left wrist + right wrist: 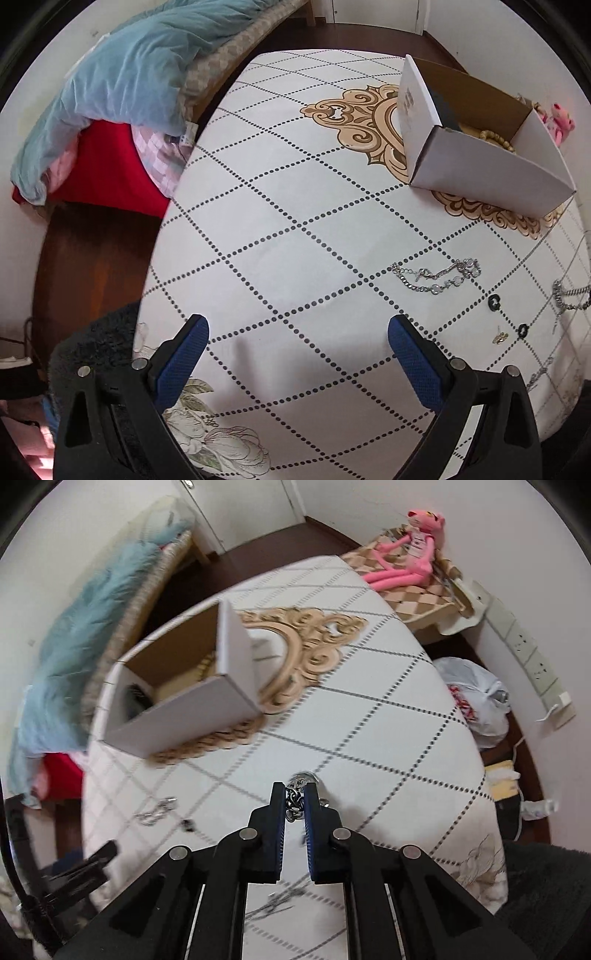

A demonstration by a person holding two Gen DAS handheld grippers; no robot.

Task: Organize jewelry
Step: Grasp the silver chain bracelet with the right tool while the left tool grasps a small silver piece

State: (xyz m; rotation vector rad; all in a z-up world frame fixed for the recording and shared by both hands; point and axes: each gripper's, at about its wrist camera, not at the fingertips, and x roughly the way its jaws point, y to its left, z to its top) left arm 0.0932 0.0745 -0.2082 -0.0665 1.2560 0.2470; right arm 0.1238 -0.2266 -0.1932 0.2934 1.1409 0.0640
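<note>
My left gripper [297, 332] is open and empty above the white tablecloth [295, 221]. A silver bracelet [436, 277] lies ahead to its right, with two small black rings [494, 302] and a tiny gold earring [500, 338] nearby. More silver chain [570, 295] lies at the right edge. An open white cardboard box [480, 166] stands at the back right with beads [496, 140] inside. My right gripper [294, 794] is shut on a silver chain [294, 801] and holds it above the table. The box [177, 686] is ahead to its left.
A bed with a blue quilt [129, 85] and red cloth [107, 166] lies left of the table. A pink plush toy [410, 550] sits on a side table at the back right. A white plastic bag [476, 698] lies on the floor to the right.
</note>
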